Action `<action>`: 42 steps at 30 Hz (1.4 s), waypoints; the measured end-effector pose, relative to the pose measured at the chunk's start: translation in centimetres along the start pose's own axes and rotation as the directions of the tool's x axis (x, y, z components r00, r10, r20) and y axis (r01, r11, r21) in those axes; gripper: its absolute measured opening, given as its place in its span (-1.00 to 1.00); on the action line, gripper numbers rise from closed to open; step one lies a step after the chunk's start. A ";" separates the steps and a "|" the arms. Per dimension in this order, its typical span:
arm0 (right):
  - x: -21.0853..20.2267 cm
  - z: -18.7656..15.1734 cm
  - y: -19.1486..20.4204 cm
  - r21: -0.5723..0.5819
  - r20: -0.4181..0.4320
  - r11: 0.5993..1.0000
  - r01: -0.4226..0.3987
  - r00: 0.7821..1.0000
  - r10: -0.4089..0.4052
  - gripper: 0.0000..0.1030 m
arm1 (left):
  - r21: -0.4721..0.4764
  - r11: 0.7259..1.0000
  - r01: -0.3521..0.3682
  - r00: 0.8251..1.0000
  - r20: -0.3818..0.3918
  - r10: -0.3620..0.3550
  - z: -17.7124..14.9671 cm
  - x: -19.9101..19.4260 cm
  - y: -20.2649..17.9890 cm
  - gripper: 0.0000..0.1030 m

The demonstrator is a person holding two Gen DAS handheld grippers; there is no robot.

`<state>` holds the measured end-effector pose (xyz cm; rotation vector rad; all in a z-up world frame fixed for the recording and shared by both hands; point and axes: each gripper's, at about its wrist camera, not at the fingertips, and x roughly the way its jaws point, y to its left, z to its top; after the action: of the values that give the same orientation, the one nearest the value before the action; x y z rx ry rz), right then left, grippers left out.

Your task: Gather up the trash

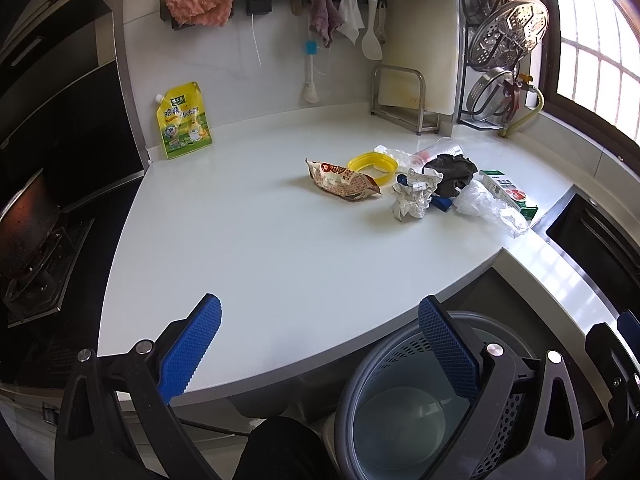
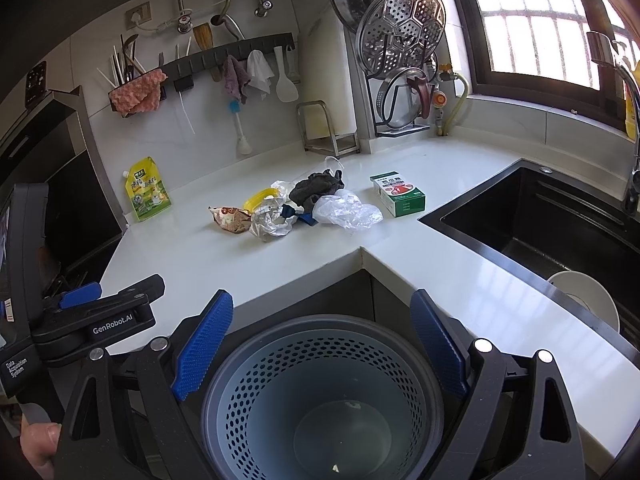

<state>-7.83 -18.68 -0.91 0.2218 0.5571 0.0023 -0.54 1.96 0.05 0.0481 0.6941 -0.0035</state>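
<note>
A pile of trash lies on the white counter (image 1: 260, 240): a brown snack wrapper (image 1: 342, 180), a yellow plastic ring (image 1: 372, 164), crumpled paper (image 1: 414, 196), a dark rag (image 1: 454, 172), clear plastic film (image 1: 486, 206) and a green-and-white box (image 1: 510, 192). The pile also shows in the right wrist view, with the wrapper (image 2: 230, 218), paper (image 2: 270, 220), rag (image 2: 316, 188), film (image 2: 346, 210) and box (image 2: 398, 194). A grey perforated bin (image 2: 320, 400) stands below the counter corner, also in the left wrist view (image 1: 400, 400). My left gripper (image 1: 320, 344) is open and empty over the counter's front edge. My right gripper (image 2: 322, 344) is open and empty above the bin.
A yellow sauce pouch (image 1: 184, 122) stands against the back wall. A black sink (image 2: 560, 232) is set in the counter at the right, holding a white dish (image 2: 588, 300). A stove (image 1: 36, 240) is at the left. Racks with lids and steamers (image 2: 400, 40) stand at the back.
</note>
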 end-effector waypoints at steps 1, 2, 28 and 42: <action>0.2 -0.1 -0.1 0.000 -0.003 1.000 -0.001 1.000 0.001 0.67 | -0.003 1.000 -0.004 1.000 -0.003 0.004 0.0 0.3 0.2 0.88; 0.5 -0.2 -0.3 0.000 -0.006 1.000 -0.001 1.000 0.001 0.67 | -0.008 1.000 -0.007 1.000 -0.006 0.007 0.0 0.5 0.3 0.88; 12.9 9.2 -9.2 -0.018 -0.083 0.996 0.086 0.993 -0.087 0.67 | -0.038 0.996 0.077 0.997 0.020 -0.076 7.2 9.6 -2.2 0.88; 23.1 13.6 -11.1 -0.047 -0.234 0.994 0.098 0.966 -0.106 0.67 | -0.013 0.997 0.074 0.997 -0.022 -0.075 7.3 13.1 -4.3 0.88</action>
<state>18.32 -30.92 -4.11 0.1589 0.8050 -0.0624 14.12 -2.47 -2.92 0.0103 0.7177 -0.0703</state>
